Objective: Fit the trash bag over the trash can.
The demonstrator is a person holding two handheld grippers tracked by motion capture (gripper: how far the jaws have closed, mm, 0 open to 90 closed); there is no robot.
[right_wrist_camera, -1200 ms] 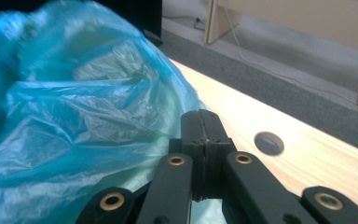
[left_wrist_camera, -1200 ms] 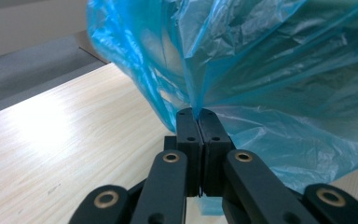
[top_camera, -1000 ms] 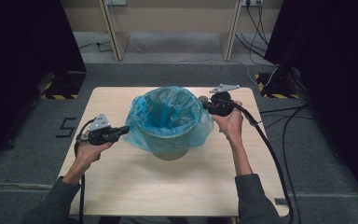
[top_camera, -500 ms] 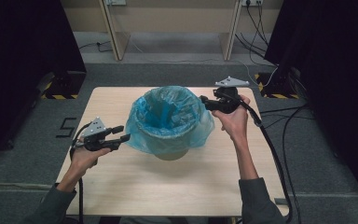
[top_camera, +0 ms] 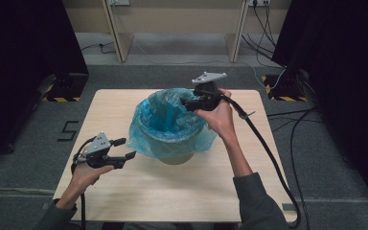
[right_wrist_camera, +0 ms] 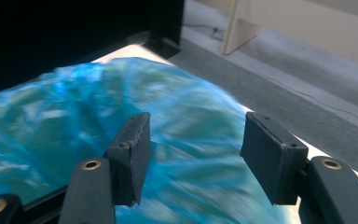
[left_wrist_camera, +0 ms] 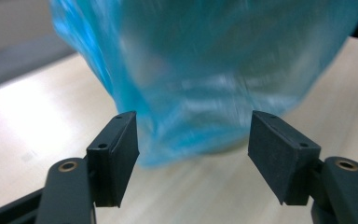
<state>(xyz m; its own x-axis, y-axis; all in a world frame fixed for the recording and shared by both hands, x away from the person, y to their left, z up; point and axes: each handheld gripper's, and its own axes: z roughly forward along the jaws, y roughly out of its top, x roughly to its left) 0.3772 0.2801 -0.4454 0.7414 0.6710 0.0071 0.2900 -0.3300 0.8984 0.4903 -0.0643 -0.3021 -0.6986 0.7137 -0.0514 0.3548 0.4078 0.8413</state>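
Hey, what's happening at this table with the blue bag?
A person works a gripper in each hand around a bin lined with a blue bag on a table. The right gripper hovers open over the bag's far rim. The left gripper sits open beside the bag's skirt, holding nothing.

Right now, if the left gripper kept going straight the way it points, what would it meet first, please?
Most likely the blue bag draped over the bin: it hangs directly ahead of the open left gripper, with nothing between, though the gap is hard to judge.
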